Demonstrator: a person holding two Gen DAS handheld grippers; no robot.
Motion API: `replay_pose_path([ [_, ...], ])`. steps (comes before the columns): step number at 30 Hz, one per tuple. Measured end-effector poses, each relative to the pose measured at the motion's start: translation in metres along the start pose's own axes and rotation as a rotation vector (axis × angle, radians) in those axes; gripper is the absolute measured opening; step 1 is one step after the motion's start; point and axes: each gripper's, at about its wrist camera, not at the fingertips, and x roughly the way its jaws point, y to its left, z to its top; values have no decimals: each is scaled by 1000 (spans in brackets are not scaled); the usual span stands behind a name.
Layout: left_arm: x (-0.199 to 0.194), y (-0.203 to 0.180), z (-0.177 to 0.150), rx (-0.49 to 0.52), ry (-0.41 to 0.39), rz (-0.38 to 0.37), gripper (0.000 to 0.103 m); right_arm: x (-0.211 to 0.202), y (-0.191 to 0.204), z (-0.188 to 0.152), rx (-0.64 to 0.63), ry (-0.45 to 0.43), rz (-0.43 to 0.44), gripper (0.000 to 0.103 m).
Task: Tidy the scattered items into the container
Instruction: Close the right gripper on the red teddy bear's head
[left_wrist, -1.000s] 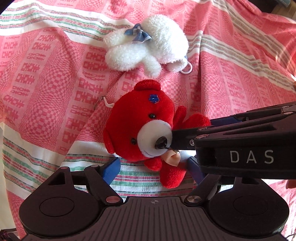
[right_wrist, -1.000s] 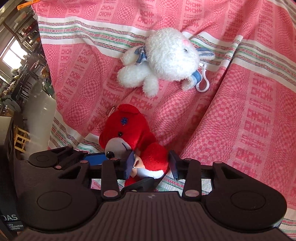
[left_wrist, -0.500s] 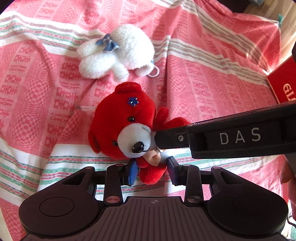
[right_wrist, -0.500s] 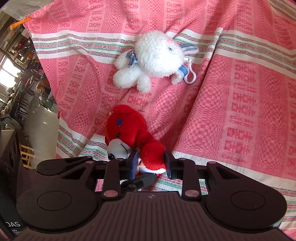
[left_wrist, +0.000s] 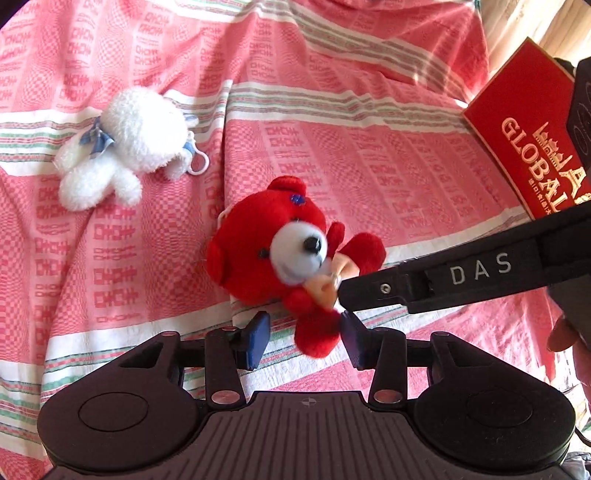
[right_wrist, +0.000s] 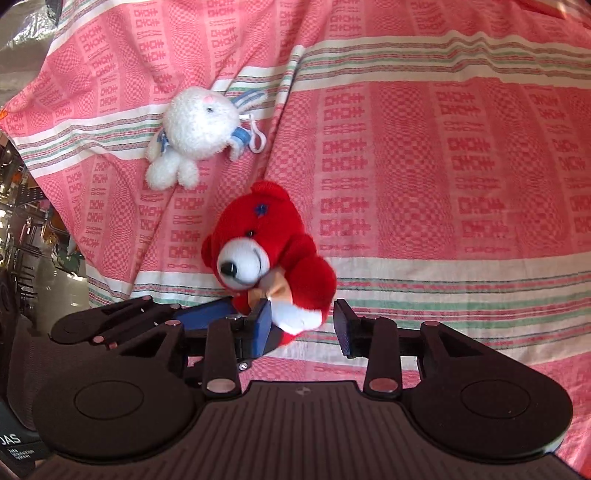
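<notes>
A red plush bear (left_wrist: 273, 251) with a white snout lies blurred on the pink cloth, just ahead of both grippers. My left gripper (left_wrist: 304, 336) has its jaws opening; the bear's leg sits between them, against the right pad only. The right gripper's finger (left_wrist: 373, 290) reaches in from the right and touches the bear's bow. In the right wrist view the bear (right_wrist: 266, 236) leans on the left pad of my right gripper (right_wrist: 301, 328), whose jaws are also opening, clear of it on the right. A red container box (left_wrist: 524, 140) stands at the upper right.
A white plush rabbit (left_wrist: 125, 147) (right_wrist: 199, 125) with a keyring clip lies further back on the left. The pink striped cloth (left_wrist: 369, 166) is creased into folds. Its left edge drops off toward a cluttered room (right_wrist: 37, 229). A person's fingertips (left_wrist: 565, 328) show at the right edge.
Both grippers and the bear have shifted right across the cloth, toward the red box, which now shows much more. Both jaws narrowed around the bear, then widened. The rabbit stays behind.
</notes>
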Motion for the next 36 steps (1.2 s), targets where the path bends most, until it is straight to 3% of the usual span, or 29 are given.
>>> replay_pose_path([
  [5, 2, 4, -3, -12, 3, -2, 63, -5, -17, -12, 23, -22, -34, 46],
  [14, 8, 2, 6, -3, 22, -11, 66, -23, -26, 3, 45, -120, 33, 46],
  [15, 12, 2, 6, 2, 31, -9, 64, -22, -23, 8, 35, -129, 40, 46],
  [16, 15, 3, 5, 0, 38, -6, 52, -21, -21, 11, 23, -134, 40, 46],
  [18, 19, 7, 3, -25, 48, -21, 47, -17, -16, 18, -7, -138, 41, 46],
  [21, 19, 9, 1, -34, 39, -26, 47, -11, -14, 22, -24, -126, 71, 48],
  [22, 19, 10, 2, -34, 39, -26, 47, -8, -13, 23, -25, -119, 82, 55],
  [28, 19, 9, 3, -46, 40, -27, 49, 5, 4, 37, -93, -115, 103, 70],
  [36, 18, 5, 3, -50, 42, -14, 52, 47, 10, 48, -123, -2, 167, 69],
])
